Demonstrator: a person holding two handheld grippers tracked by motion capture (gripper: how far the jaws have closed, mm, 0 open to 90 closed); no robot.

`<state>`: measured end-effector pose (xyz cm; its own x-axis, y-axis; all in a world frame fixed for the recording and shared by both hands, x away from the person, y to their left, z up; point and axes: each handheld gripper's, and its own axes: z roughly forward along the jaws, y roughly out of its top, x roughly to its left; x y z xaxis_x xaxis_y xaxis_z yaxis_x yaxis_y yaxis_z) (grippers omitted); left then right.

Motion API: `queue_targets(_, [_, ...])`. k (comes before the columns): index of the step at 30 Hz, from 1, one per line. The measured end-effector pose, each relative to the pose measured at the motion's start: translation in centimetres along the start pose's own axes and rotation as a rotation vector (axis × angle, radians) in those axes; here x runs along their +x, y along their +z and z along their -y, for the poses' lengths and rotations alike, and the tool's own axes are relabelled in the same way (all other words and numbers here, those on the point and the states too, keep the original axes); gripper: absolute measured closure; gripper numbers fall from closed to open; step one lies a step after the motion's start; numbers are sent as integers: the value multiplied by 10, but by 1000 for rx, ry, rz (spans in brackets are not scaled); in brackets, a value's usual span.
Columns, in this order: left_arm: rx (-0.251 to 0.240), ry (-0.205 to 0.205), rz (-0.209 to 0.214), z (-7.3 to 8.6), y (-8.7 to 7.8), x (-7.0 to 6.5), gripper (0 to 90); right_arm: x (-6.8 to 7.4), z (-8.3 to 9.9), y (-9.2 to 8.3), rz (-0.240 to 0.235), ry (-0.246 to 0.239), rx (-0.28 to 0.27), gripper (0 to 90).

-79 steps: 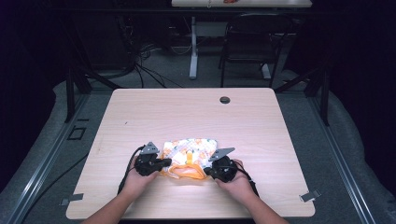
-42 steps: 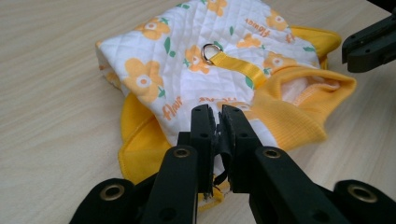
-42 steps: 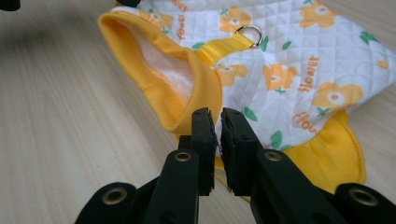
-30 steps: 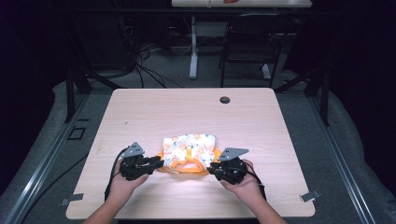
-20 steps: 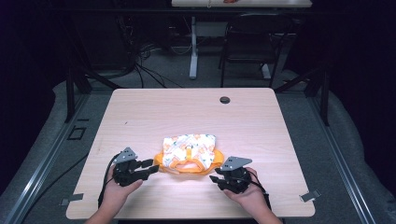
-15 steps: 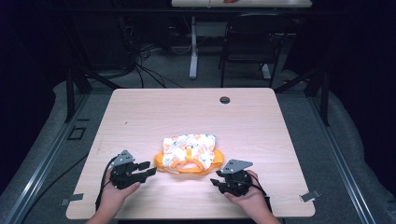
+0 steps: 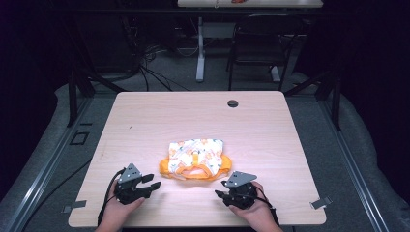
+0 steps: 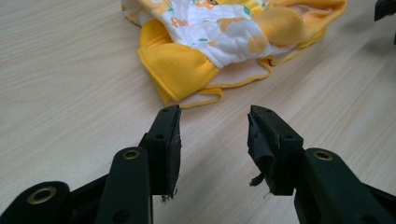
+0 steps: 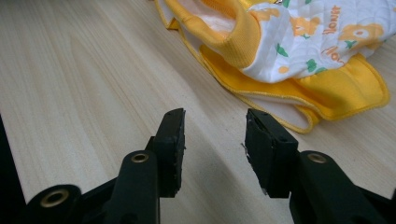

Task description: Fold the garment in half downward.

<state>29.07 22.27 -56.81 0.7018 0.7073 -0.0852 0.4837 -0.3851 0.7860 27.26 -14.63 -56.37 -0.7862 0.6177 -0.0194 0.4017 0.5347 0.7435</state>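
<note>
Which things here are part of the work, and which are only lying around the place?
Part of the work:
- folded yellow and white baby garment
- left gripper, open, apart from the cloth
- right gripper, open, apart from the cloth
- wooden table

Only lying around:
- round cable hole in the table
- chair behind
- cables on the floor
</note>
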Motion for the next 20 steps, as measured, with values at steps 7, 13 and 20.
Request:
queue_targets(7, [2,0,2,4,3,-1,537,-3,6,2,9,34,-11,575])
queue_targets(13, [-2,20,-19,5,4,-1,527,-7,9,3,7,49,-5,570])
queue_targets(20, [-1,23,-14,5,5,0,516,-10,10,3,13,48,-5,565])
